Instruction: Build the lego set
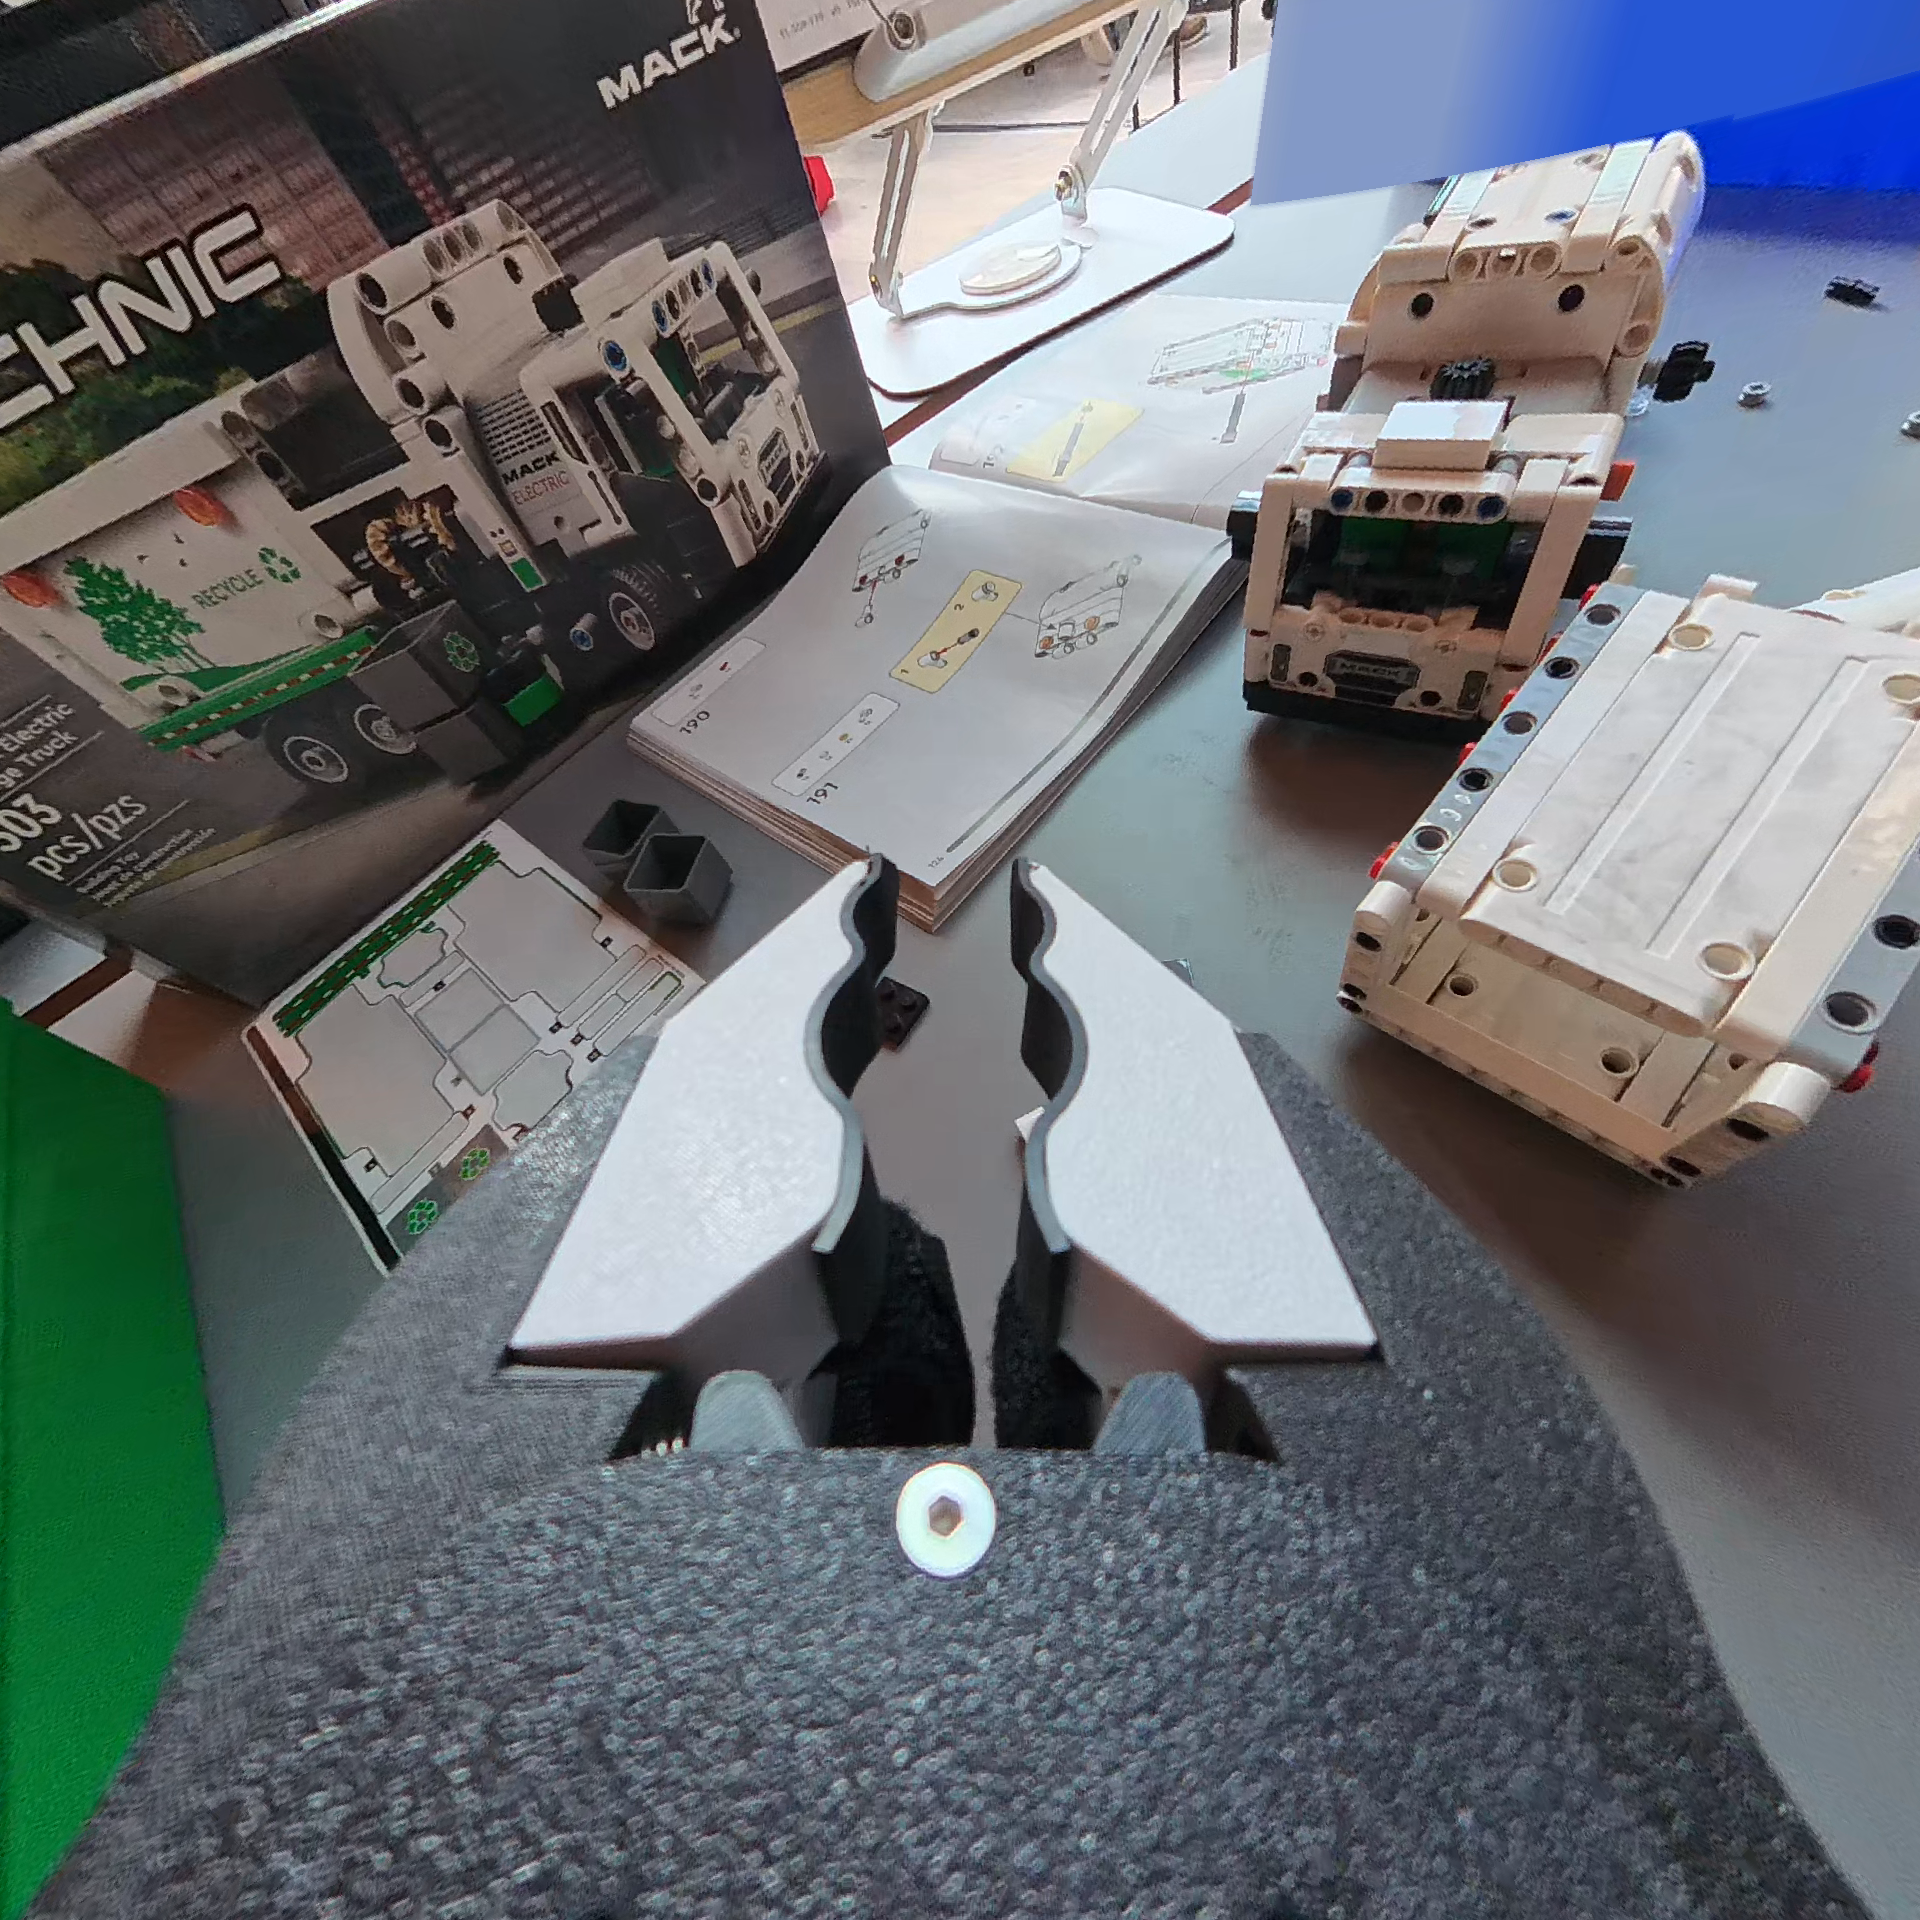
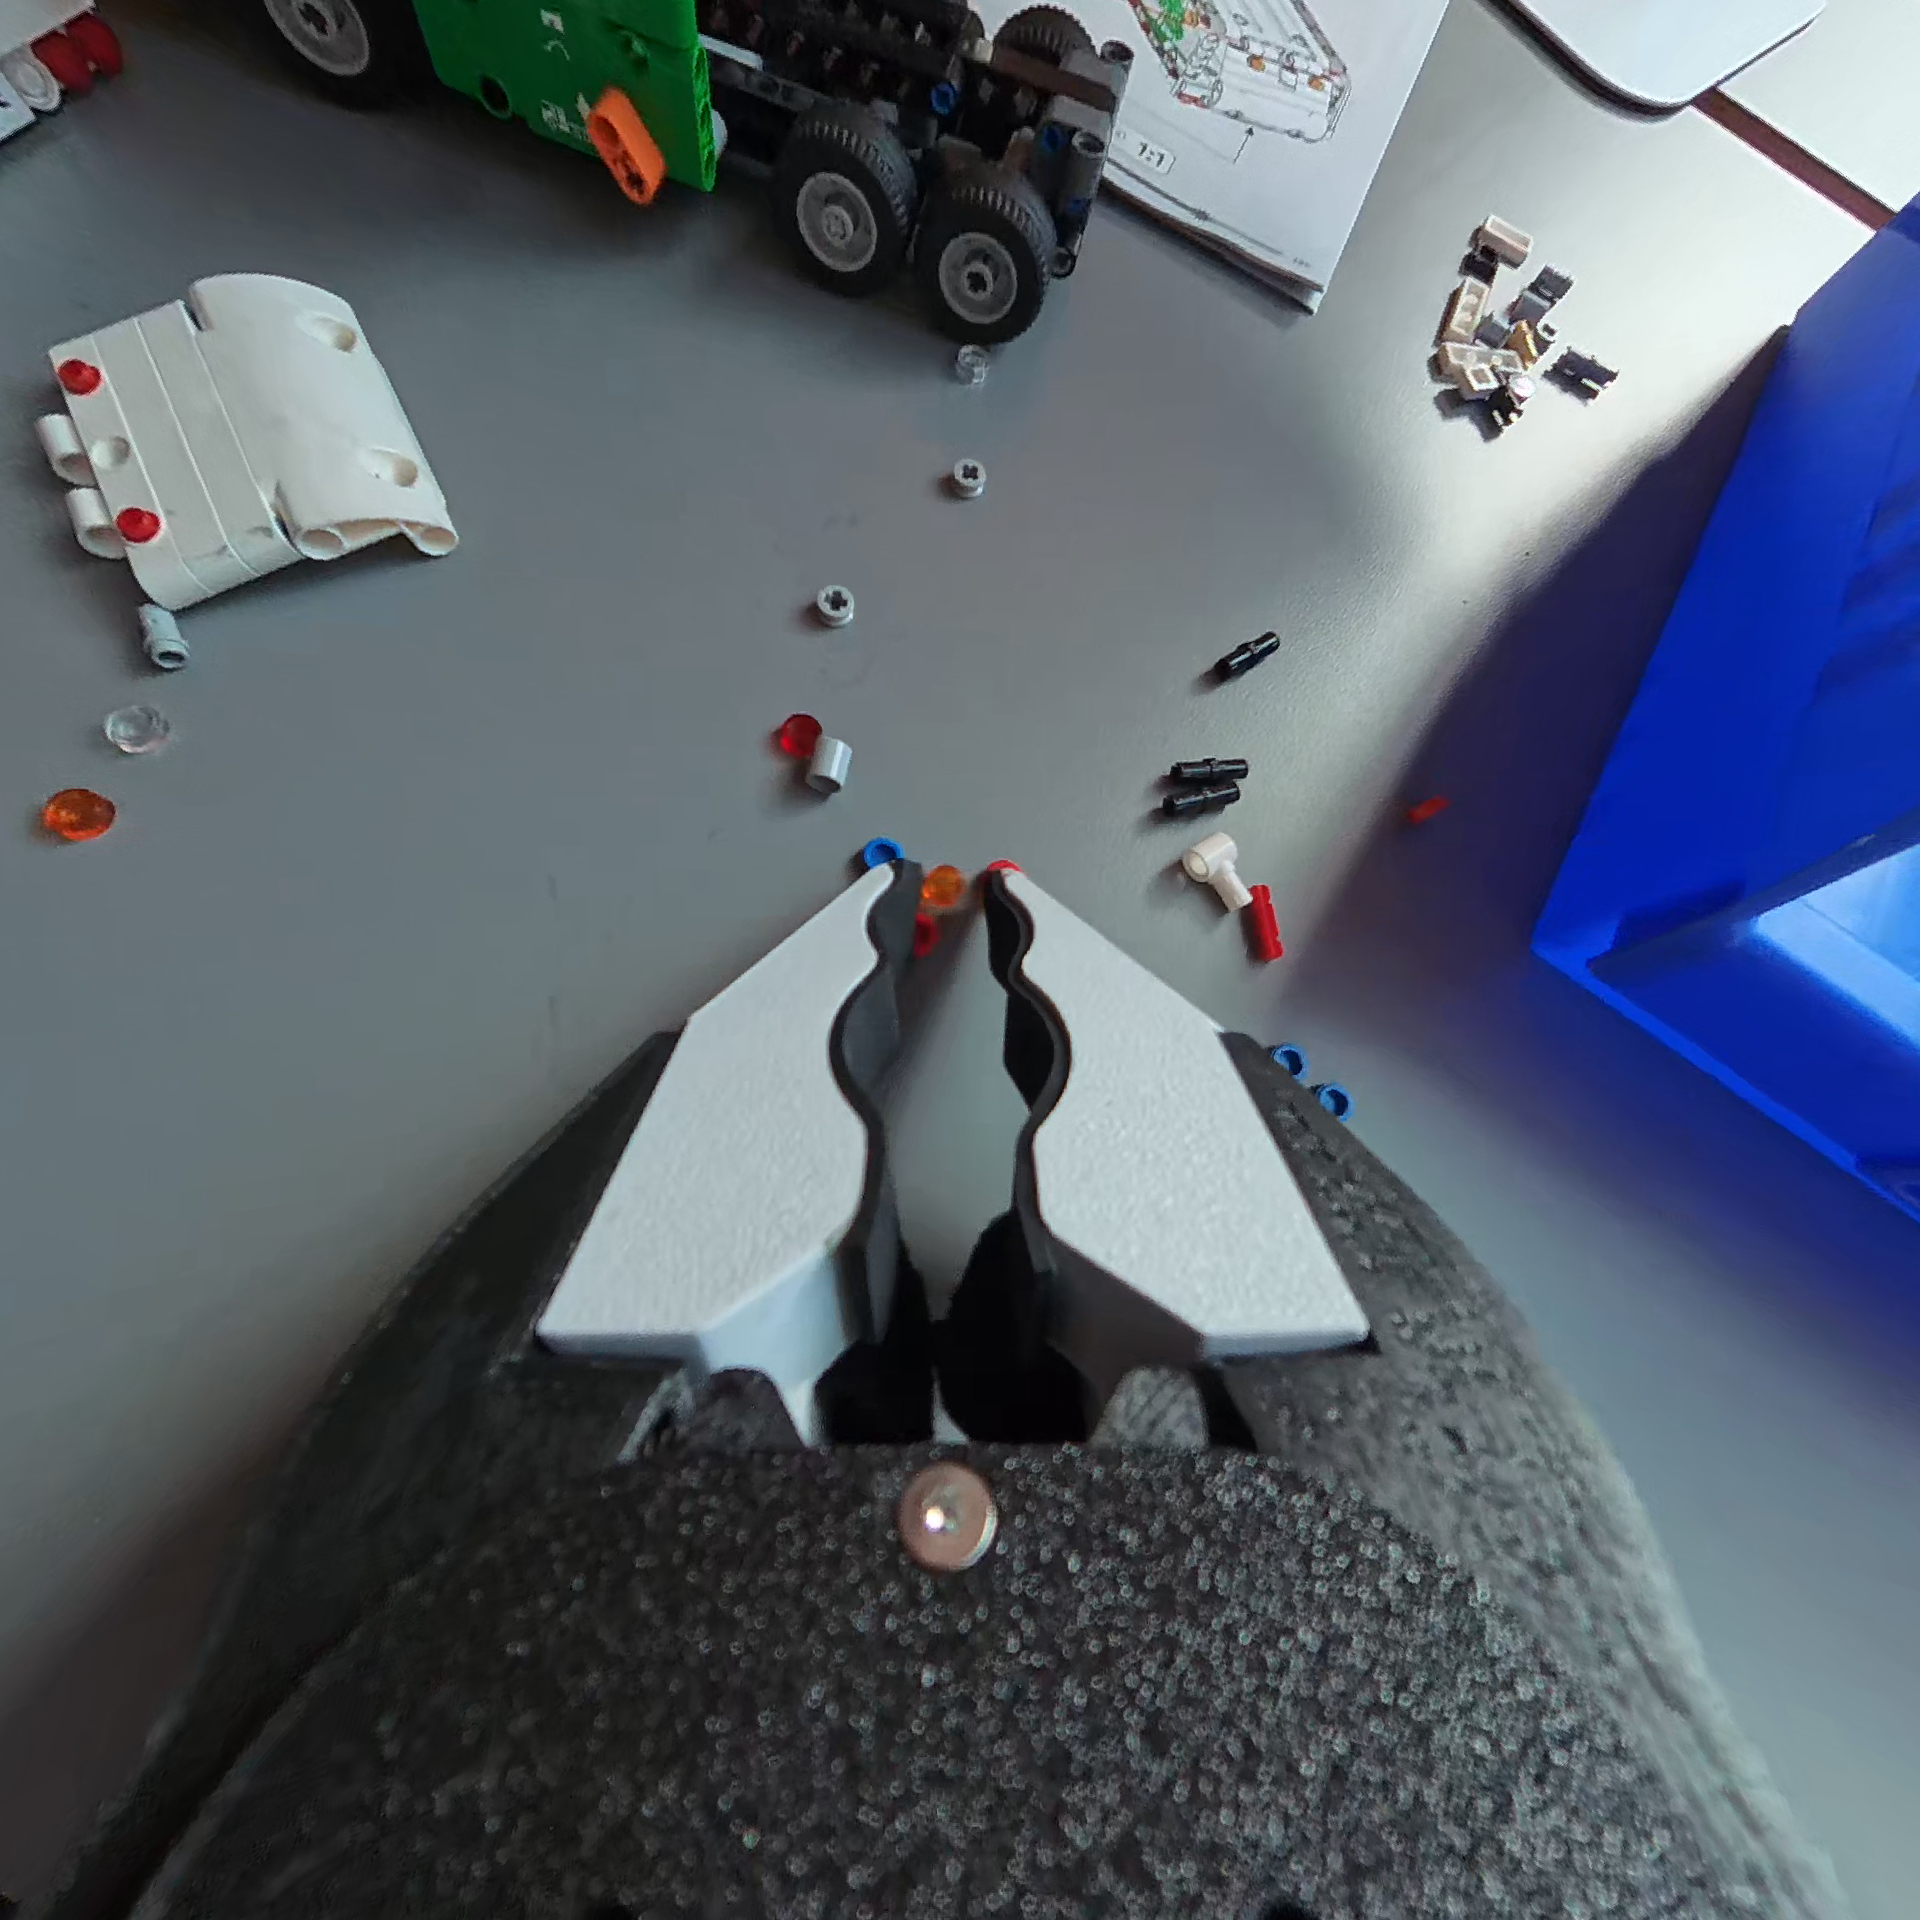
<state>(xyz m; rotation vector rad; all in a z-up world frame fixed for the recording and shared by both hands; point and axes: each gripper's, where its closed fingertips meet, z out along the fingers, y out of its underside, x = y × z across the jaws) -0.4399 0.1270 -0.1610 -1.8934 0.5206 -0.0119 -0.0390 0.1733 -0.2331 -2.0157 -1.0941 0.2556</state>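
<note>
In the left wrist view, my left gripper (image 1: 951, 883) is open and empty above the table, in front of the open instruction booklet (image 1: 935, 665). A small black plate (image 1: 902, 1013) lies between its fingers. The white truck cab assembly (image 1: 1423, 561) and a white body panel assembly (image 1: 1652, 894) sit at the right. In the right wrist view, my right gripper (image 2: 940, 883) is open just above the table, its tips on either side of a small orange round stud (image 2: 943, 886), with a red piece (image 2: 923, 933) just behind. The wheeled chassis (image 2: 914, 177) and a white curved panel (image 2: 249, 436) lie beyond.
The set's box (image 1: 395, 468) stands at the left, with a sticker sheet (image 1: 468, 1029) and two grey bins (image 1: 655, 862). A white stand (image 1: 1039, 260) is behind. Loose pins (image 2: 1205, 784), bushes (image 2: 834, 606) and studs scatter near a blue bin (image 2: 1766, 727). Some 40 cm of space lies between my two pairs of fingers.
</note>
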